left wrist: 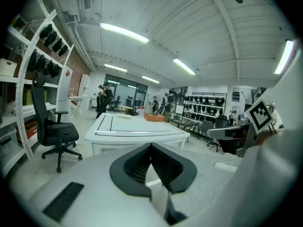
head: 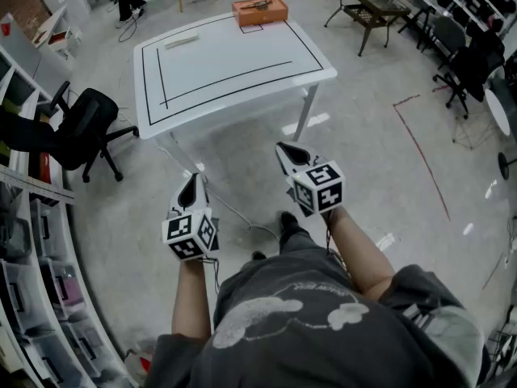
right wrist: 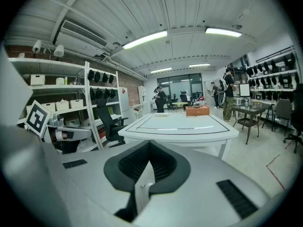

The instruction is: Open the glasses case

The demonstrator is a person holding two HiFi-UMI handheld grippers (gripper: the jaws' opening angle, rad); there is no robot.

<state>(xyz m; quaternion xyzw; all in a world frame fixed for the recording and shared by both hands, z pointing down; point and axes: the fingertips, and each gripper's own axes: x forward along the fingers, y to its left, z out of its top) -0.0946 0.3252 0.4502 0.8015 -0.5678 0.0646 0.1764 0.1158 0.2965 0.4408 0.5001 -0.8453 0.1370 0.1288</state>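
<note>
White table — orange, box-shaped glasses case

Orange case up top, white worktop with black outline stripes, black-and-white square markers on the left tool and right tool, black chair at left.

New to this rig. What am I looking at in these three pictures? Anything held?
No robot: a person holds a two-jaw gripper in each hand; the marker cubes are part of them. The head view looks down from the person's head at the left gripper and right gripper. The other two views come from cameras riding on each gripper, looking along its jaws. Both grippers are shut, holding nothing. Ahead stands a white table with an orange case at its far edge and a flat white item left of it.
</note>
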